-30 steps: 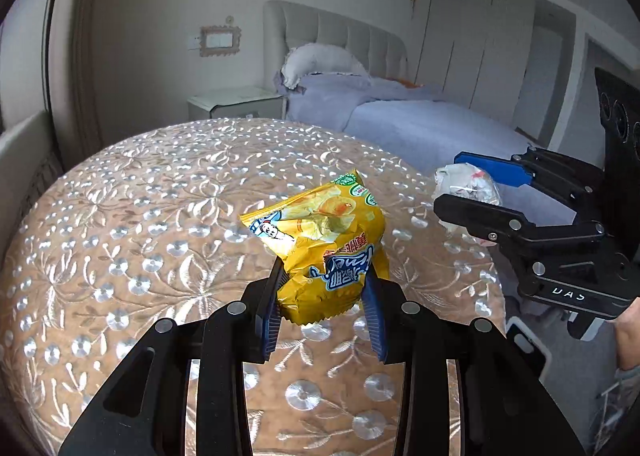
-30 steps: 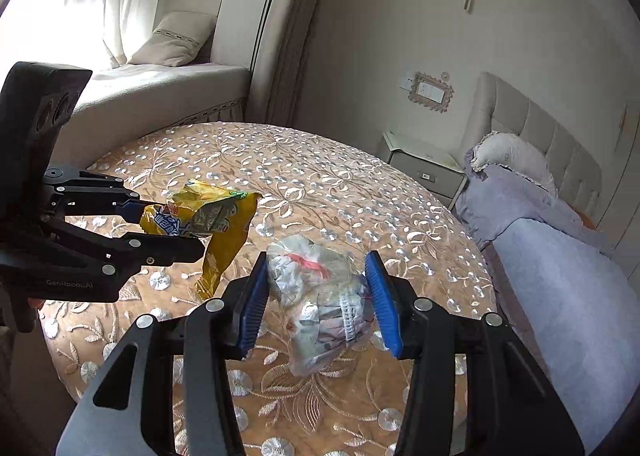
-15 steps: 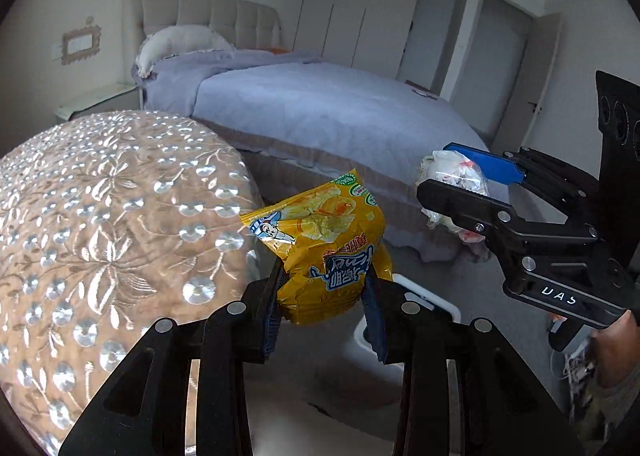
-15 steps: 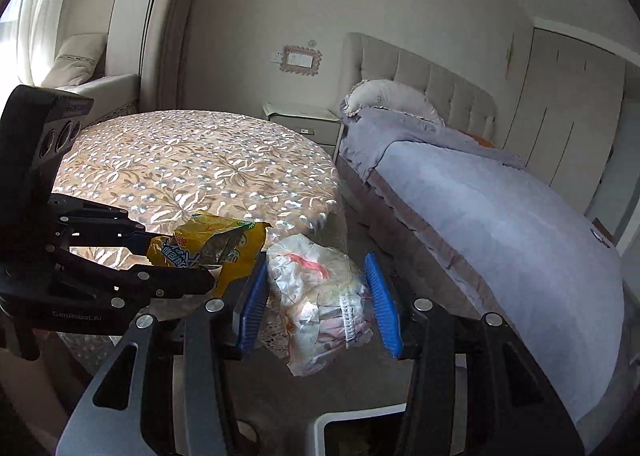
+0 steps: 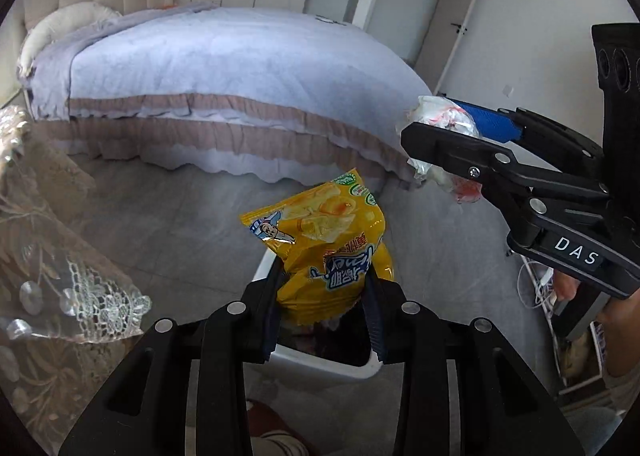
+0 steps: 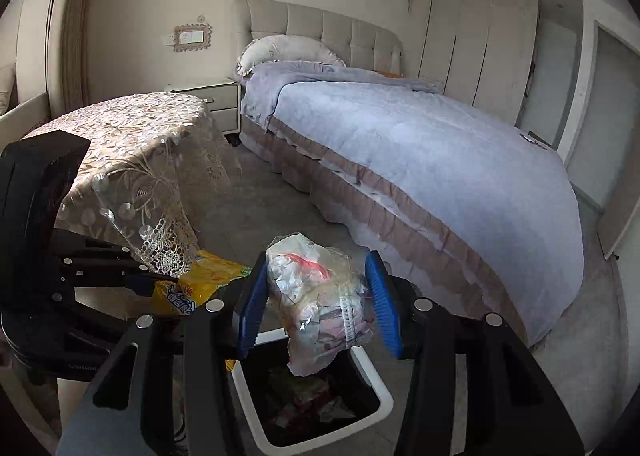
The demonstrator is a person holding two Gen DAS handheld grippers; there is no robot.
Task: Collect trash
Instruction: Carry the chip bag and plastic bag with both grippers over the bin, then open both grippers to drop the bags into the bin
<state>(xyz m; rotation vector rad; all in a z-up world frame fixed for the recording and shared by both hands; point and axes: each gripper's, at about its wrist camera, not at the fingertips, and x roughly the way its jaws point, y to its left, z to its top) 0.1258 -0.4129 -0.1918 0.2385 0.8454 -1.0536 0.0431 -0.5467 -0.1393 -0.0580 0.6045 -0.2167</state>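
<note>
My left gripper (image 5: 323, 316) is shut on a yellow snack bag (image 5: 326, 248) and holds it above the white-rimmed trash bin (image 5: 320, 362). My right gripper (image 6: 316, 304) is shut on a clear plastic bag of crumpled waste (image 6: 320, 296), just above the same bin (image 6: 374, 388), which has trash inside. The right gripper with its clear bag (image 5: 440, 124) shows at the right of the left wrist view. The left gripper and yellow bag (image 6: 200, 284) show at the left of the right wrist view.
A bed with a lilac cover (image 6: 420, 128) fills the far side. The round table with lace cloth (image 6: 132, 160) stands to the left, a nightstand (image 6: 216, 96) behind it. Grey floor (image 5: 160, 216) lies between bed and table. My foot (image 5: 268, 432) is by the bin.
Both grippers swung away from the table with their bags and came down over the trash bin on the floor. Both stay shut on their loads.
</note>
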